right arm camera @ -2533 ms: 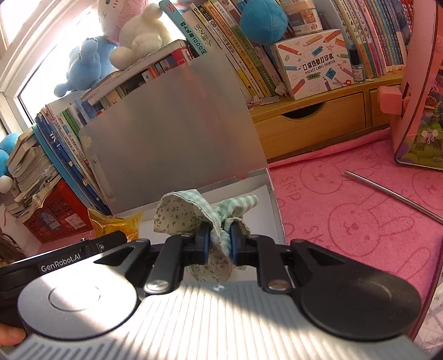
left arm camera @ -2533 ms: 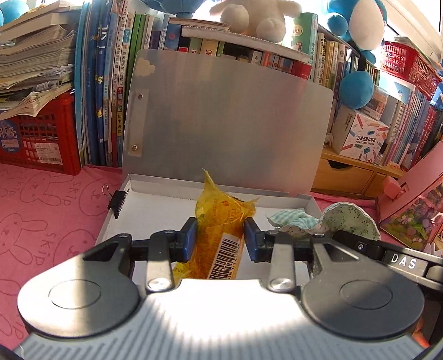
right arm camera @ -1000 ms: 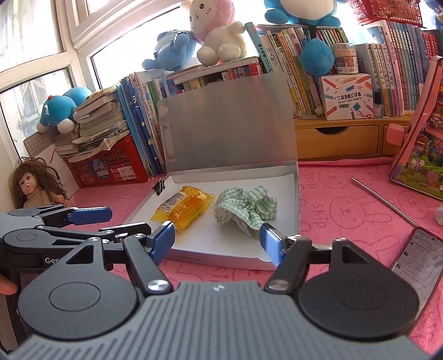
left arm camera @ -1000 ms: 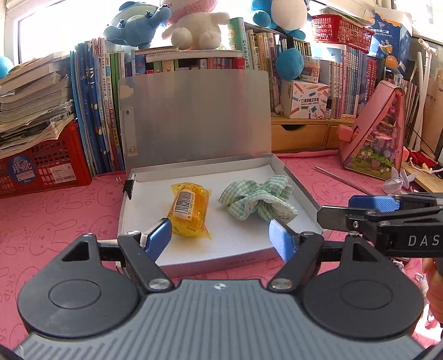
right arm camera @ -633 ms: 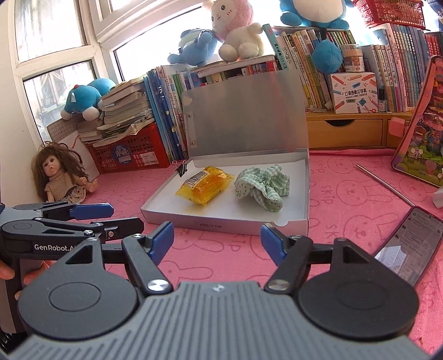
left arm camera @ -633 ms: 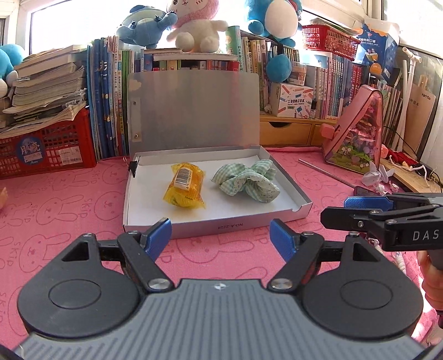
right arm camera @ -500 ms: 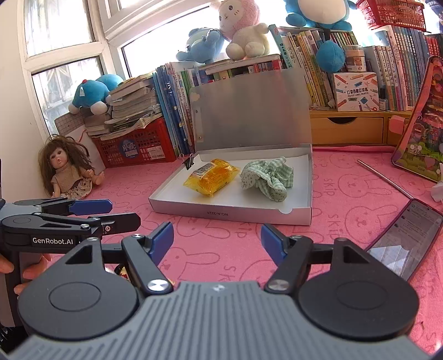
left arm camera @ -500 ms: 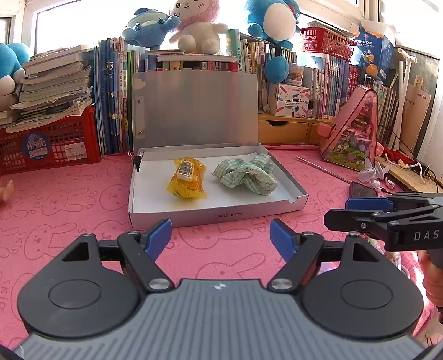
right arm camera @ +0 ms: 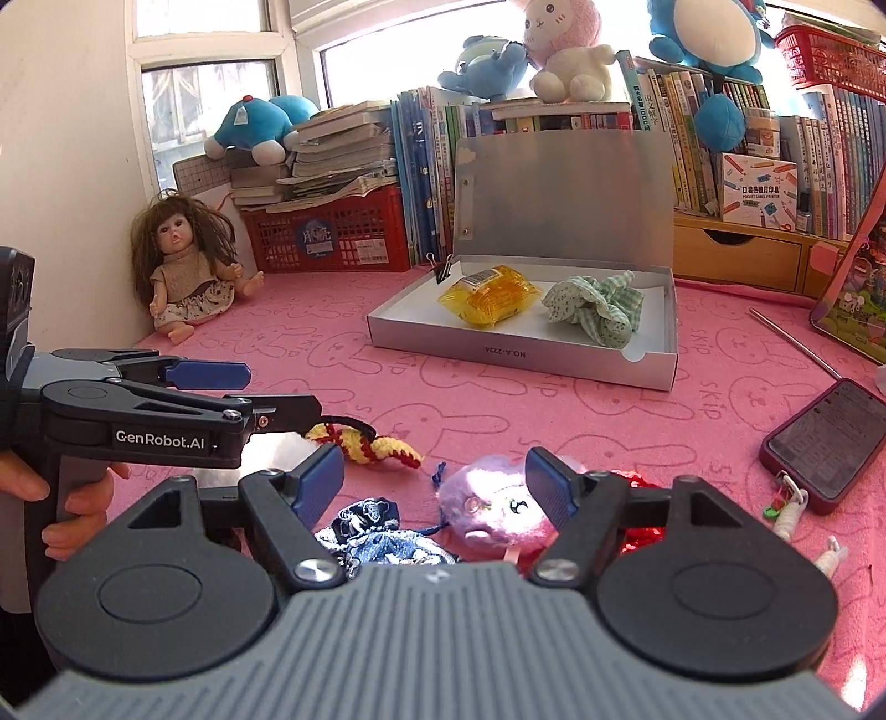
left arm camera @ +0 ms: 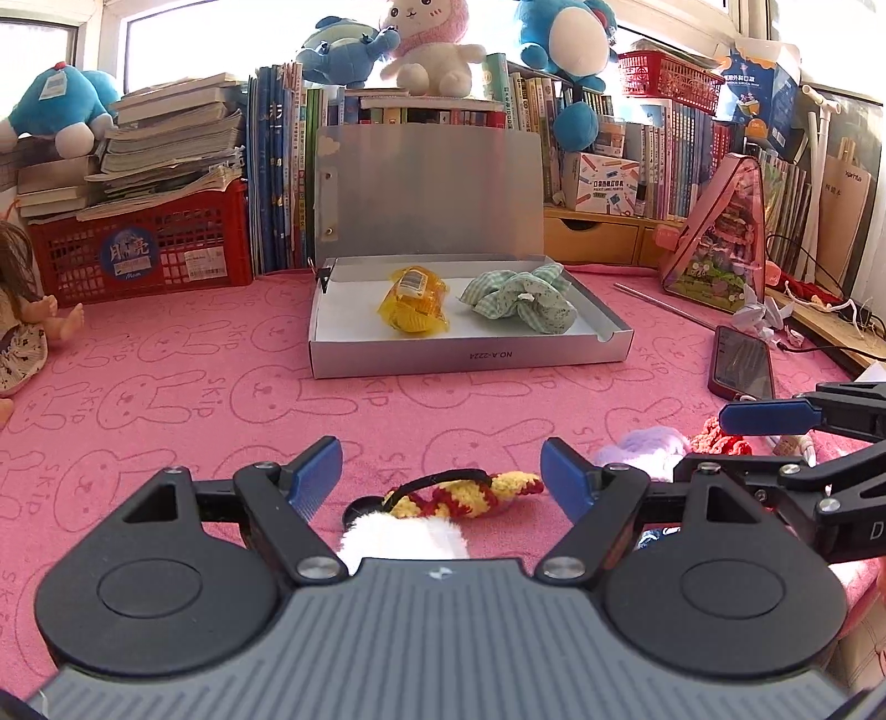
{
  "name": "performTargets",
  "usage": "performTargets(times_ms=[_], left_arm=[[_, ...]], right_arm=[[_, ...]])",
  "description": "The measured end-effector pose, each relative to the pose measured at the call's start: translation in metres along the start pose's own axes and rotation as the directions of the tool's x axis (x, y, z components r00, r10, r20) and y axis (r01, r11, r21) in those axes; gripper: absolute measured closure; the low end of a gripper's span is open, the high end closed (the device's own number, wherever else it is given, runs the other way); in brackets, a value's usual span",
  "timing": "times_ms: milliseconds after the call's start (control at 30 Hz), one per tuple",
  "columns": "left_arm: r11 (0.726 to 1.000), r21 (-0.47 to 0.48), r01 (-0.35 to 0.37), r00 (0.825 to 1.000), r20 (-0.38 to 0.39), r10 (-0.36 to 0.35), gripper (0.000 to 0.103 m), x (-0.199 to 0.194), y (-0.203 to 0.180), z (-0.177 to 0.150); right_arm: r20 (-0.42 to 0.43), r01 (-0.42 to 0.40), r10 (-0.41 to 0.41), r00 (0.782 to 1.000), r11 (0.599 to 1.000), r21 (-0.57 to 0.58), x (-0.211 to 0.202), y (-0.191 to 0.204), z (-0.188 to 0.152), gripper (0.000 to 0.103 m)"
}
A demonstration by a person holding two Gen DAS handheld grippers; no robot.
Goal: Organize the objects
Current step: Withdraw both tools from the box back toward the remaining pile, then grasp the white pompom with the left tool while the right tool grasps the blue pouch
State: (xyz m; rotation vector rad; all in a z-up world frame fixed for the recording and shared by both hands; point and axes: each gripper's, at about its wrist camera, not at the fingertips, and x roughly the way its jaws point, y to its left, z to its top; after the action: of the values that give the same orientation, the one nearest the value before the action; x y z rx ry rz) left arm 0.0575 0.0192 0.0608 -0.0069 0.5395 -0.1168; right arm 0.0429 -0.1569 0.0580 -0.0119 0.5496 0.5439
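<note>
Both grippers have backed off the box (left arm camera: 470, 354), leaving snack packet (left arm camera: 414, 299) and gingham scrunchie (left arm camera: 520, 299) inside. Left gripper (left arm camera: 441, 479), jaws spread, frames the crocheted tie (left arm camera: 470, 493); right gripper (right arm camera: 434, 479), spread and empty, frames the purple plush (right arm camera: 490, 507) at the surface's near edge, likely next.

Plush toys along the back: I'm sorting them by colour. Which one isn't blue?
The pink-and-cream plush sitting on the books beside the window; the plush toys on either side of it are blue.

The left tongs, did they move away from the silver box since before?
Yes. The left tongs backed away from the silver box, which now sits far ahead, and hang open over a yellow and red knitted toy.
</note>
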Motion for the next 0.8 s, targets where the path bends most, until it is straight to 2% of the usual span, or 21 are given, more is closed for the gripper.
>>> performTargets(times_ms=[167, 300, 600, 800], left_arm=[[1.0, -0.009, -0.022, 1.0, -0.006, 0.022, 0.02, -0.006, 0.002, -0.018], [0.999, -0.022, -0.039, 0.999, 0.007, 0.039, 0.015, -0.011, 0.007, -0.028], [0.998, 0.014, -0.055, 0.998, 0.01, 0.054, 0.012, -0.014, 0.008, -0.045], [0.999, 0.01, -0.049, 0.999, -0.007, 0.049, 0.013, -0.011, 0.011, -0.048]], right_arm=[[-0.034, -0.004, 0.003, 0.999, 0.999, -0.033, 0.004, 0.014, -0.016, 0.021], [-0.053, 0.009, -0.012, 0.998, 0.998, -0.063, 0.007, 0.022, -0.027, 0.021], [-0.068, 0.018, -0.027, 0.997, 0.992, -0.126, 0.012, 0.03, -0.035, 0.021], [-0.078, 0.034, -0.044, 0.996, 0.991, -0.133, 0.015, 0.028, -0.038, 0.028]])
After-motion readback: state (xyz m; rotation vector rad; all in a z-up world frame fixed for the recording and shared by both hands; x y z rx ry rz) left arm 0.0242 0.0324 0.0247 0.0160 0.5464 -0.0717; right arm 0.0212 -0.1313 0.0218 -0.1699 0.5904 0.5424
